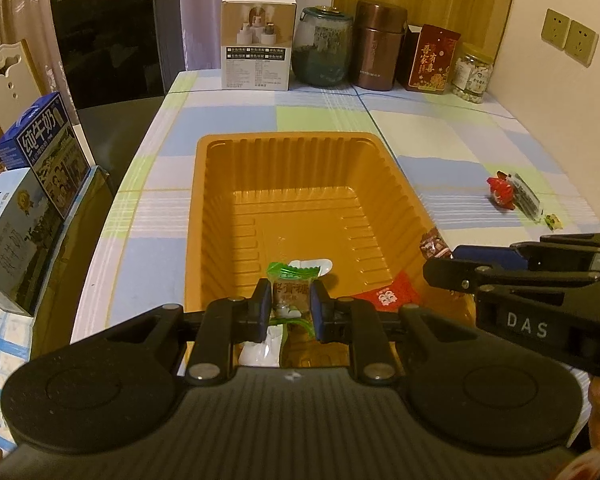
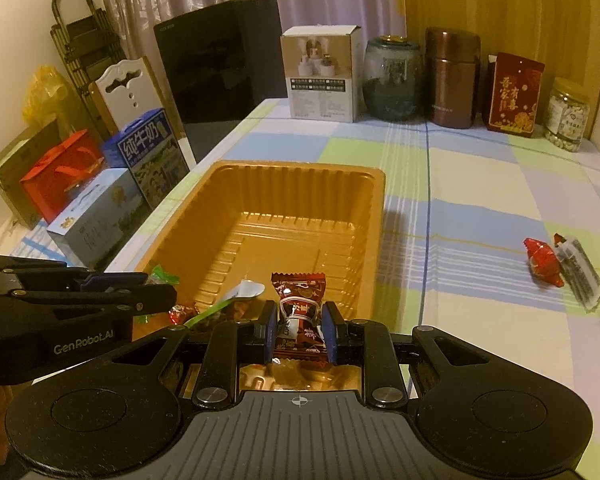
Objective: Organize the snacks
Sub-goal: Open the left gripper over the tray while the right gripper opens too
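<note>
An orange plastic tray (image 1: 220, 184) (image 2: 364, 216) lies on the checked tablecloth. My left gripper (image 1: 291, 308) is shut on a green-and-brown wrapped candy (image 1: 291, 294), held over the tray's near end. My right gripper (image 2: 299, 328) is shut on a dark red wrapped candy (image 2: 300, 312), also above the tray's near edge. In the left wrist view the right gripper (image 1: 444, 258) comes in from the right with its red candy (image 1: 434, 242). A red packet (image 1: 392, 294) and a white wrapper (image 1: 312, 266) lie inside the tray. Loose snacks (image 2: 544, 262) remain on the cloth to the right.
Along the far edge stand a white box (image 1: 258, 46), a glass jar (image 1: 324, 46), a brown canister (image 1: 378, 46), a red pouch (image 1: 430, 60) and a jar of white sweets (image 1: 472, 74). A dark chair back (image 1: 116, 32) and milk cartons (image 1: 48, 148) are on the left.
</note>
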The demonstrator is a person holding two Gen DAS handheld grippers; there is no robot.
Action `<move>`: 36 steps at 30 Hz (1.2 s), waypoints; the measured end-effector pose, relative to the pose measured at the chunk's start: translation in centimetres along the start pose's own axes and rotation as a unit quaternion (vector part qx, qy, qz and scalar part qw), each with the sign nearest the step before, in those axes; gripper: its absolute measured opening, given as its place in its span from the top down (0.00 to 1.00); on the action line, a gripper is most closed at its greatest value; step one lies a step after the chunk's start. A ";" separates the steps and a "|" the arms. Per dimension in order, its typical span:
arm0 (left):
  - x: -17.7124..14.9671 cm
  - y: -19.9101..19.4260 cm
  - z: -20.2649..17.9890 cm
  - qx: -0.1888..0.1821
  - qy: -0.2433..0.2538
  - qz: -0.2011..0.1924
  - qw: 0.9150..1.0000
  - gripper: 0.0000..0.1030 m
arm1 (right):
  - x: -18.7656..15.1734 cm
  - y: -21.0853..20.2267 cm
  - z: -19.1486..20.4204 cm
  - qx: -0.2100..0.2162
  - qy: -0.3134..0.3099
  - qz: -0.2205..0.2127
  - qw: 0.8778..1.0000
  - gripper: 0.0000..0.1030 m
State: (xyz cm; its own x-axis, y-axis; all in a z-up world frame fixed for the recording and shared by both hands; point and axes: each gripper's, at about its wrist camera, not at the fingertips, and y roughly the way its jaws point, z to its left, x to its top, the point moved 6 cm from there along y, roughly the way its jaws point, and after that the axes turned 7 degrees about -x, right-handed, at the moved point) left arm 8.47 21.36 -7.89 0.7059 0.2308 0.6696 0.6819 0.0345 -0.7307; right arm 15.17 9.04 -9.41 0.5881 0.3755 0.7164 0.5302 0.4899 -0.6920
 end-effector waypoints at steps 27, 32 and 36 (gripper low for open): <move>0.5 -0.8 1.3 0.014 -0.005 -0.015 1.000 0.64 | 0.5 -0.2 0.4 0.014 0.012 -0.005 1.000 0.76; 0.4 -0.9 1.6 0.016 -0.010 -0.017 1.000 0.64 | 0.5 -0.2 0.8 0.022 0.014 -0.006 1.000 0.76; 0.4 -1.0 1.7 0.016 -0.013 -0.018 1.000 0.64 | 0.6 -0.2 1.0 0.033 0.019 -0.008 0.999 0.76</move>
State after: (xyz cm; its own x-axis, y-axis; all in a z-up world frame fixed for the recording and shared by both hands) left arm 7.70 23.05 -7.09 0.6756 0.2539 0.6921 0.7000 0.0736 -0.7103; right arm 14.76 9.93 -8.75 0.6029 0.3376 0.7228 0.4989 0.5475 -0.6718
